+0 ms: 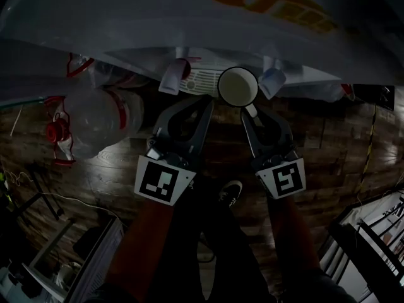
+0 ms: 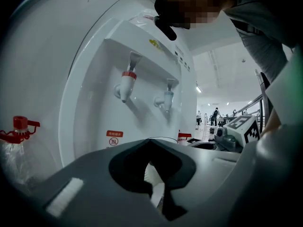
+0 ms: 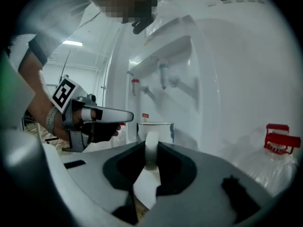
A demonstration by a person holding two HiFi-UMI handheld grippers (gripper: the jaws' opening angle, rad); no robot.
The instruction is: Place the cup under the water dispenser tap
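Note:
A white cup (image 1: 238,86) hangs in front of the white water dispenser (image 1: 126,24), with my right gripper (image 1: 249,111) shut on its handle. In the right gripper view the handle (image 3: 151,148) stands pinched between the jaws, the cup (image 3: 155,127) upright beyond them. The cup is between the red tap (image 1: 172,79) and the blue tap (image 1: 273,81), nearer the blue one. Left of the cup, my left gripper (image 1: 205,103) has its jaws together with nothing in them. The left gripper view (image 2: 150,141) faces both taps (image 2: 125,85).
The dispenser's grilled drip tray (image 1: 202,79) lies just left of the cup. Large clear water bottles with red caps (image 1: 95,115) lie on the wooden floor at the left. A person's shoe (image 1: 230,193) shows below. Metal frames stand at the lower right (image 1: 372,238).

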